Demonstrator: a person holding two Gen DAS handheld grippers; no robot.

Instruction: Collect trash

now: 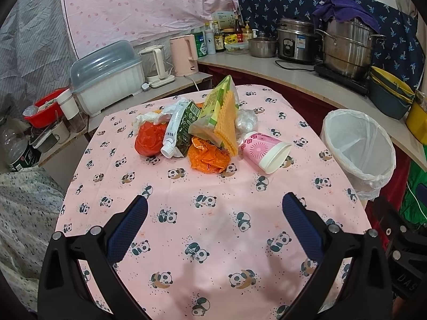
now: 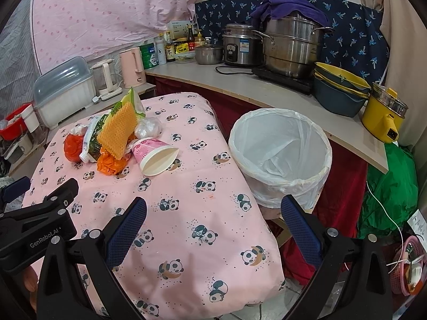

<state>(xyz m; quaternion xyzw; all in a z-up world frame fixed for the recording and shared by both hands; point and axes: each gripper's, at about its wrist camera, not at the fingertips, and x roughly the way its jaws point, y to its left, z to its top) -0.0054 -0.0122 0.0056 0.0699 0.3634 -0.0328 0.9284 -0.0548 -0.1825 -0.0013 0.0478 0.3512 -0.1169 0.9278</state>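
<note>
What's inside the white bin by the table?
The bin holds only a white plastic liner, crumpled at the bottom; no trash shows. Anything beneath the liner's folds is hidden.

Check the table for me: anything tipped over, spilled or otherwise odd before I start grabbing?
The pink paper cup lies on its side beside the trash pile, with its rim squashed flat. No spill shows. The lined bin stands upright beside the table.

Both views are evenly lit by soft indoor light, with no strong glare. Soft shadows fall on the pink tablecloth (image 1: pixel 213 186) near the bottom of each picture. The steel pots (image 2: pixel 291 45) carry small pale reflections. The fisheye lens bends straight edges strongly toward the borders, and the corners are black. Focus is sharp in the centre, slightly softer at the edges.
</note>
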